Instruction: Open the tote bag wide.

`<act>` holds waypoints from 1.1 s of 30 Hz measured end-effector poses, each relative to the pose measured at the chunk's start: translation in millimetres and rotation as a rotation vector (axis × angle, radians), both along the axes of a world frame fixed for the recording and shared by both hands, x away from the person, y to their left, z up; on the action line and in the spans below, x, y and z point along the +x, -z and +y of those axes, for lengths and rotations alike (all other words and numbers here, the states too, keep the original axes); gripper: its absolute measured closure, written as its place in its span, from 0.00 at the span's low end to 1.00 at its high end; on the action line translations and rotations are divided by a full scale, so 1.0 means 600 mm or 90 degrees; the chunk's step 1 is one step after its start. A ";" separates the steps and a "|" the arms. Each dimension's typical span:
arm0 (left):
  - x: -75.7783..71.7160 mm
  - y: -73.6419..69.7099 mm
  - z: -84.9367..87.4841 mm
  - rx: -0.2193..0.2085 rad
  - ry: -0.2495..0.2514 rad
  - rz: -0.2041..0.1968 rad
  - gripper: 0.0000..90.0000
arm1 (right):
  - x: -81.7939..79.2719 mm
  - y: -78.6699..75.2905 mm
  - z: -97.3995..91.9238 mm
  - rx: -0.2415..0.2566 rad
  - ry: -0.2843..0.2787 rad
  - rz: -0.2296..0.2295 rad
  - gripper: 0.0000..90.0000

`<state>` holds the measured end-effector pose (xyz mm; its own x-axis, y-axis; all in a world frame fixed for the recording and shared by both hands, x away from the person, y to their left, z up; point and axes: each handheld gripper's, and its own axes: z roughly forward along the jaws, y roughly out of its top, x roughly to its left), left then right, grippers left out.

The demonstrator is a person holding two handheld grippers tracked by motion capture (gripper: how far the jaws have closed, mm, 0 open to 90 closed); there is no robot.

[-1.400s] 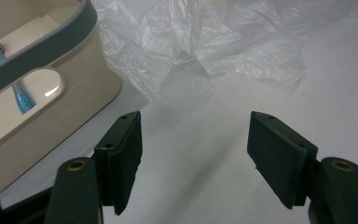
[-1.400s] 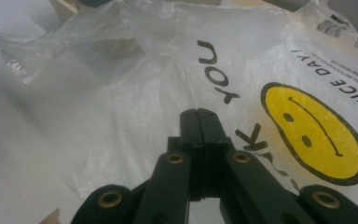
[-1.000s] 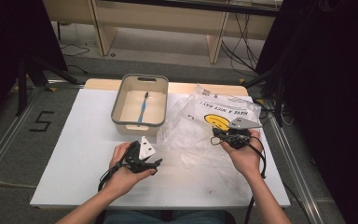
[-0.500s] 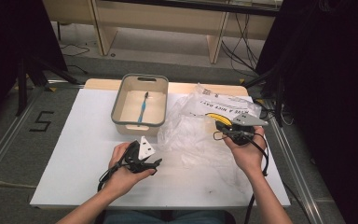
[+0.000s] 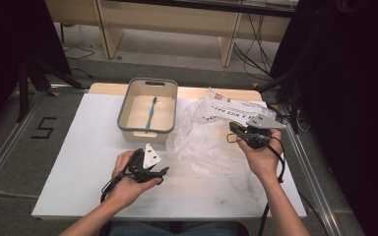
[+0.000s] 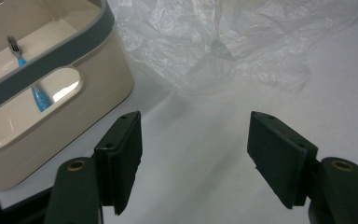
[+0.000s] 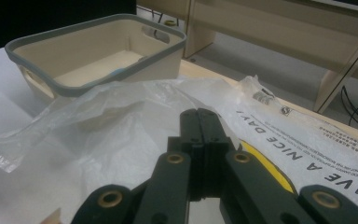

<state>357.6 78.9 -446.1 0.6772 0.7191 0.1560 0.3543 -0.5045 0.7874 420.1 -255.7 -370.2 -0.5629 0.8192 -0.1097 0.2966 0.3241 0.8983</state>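
White table (image 5: 78, 172), beige bin (image 5: 147, 132), crumpled clear plastic bag (image 5: 202, 142)

Thin crinkled translucent plastic bag (image 5: 211, 142)

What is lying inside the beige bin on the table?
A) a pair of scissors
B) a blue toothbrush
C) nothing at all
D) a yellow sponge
B: a blue toothbrush lies along the floor of the bin, and the left gripper view shows its bristled head and blue handle too.
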 end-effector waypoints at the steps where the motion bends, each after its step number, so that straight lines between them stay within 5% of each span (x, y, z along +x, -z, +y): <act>1: 0.000 0.000 0.001 -0.003 -0.001 0.000 0.39 | 0.000 -0.001 0.000 0.002 0.002 0.000 1.00; 33: -0.003 0.007 0.018 0.000 -0.014 0.005 0.39 | 0.006 -0.018 0.004 0.017 0.010 -0.033 1.00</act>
<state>355.6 89.9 -450.3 0.6629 0.7335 0.1501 0.3717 -0.4964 0.7845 424.0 -253.4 -359.1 -0.5442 0.8308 -0.1168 0.2544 0.2960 0.9207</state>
